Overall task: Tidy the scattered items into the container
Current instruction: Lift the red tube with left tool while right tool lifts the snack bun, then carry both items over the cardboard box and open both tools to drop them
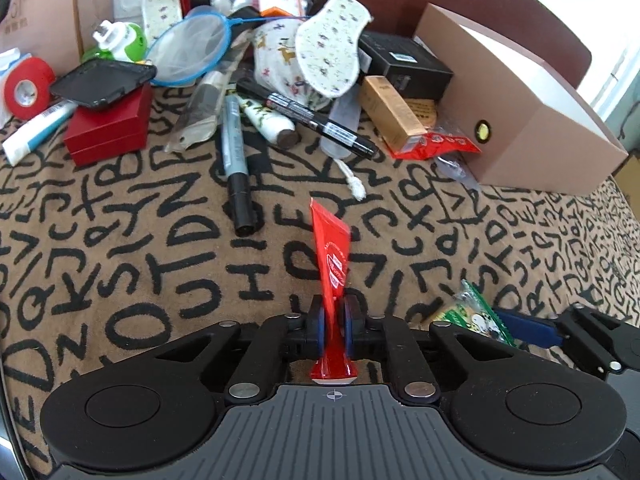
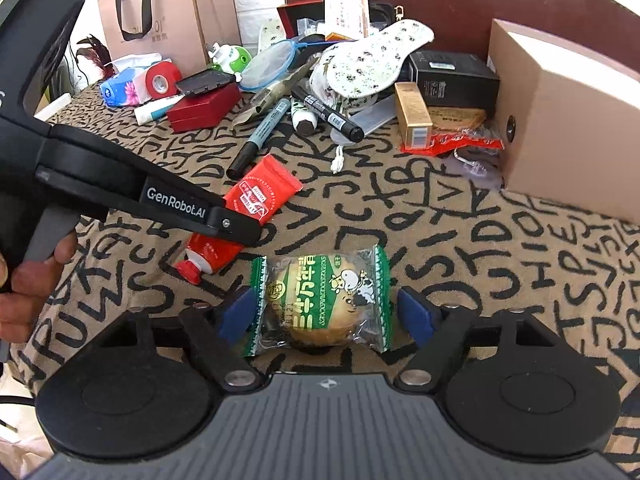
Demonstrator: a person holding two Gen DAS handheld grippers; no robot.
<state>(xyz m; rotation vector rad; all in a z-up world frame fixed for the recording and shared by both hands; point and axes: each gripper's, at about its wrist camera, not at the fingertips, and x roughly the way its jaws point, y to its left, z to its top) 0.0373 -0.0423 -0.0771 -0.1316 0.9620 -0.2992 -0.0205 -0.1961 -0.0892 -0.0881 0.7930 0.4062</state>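
The left hand-held gripper pinches the red tube mid-body, low over the counter. The right hand-held gripper is spread around the bun packet. Squeeze it gently, then carry both to the box at far right.

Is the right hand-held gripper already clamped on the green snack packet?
No: the right hand-held gripper is open, its blue pads either side of the green snack packet, with gaps showing.
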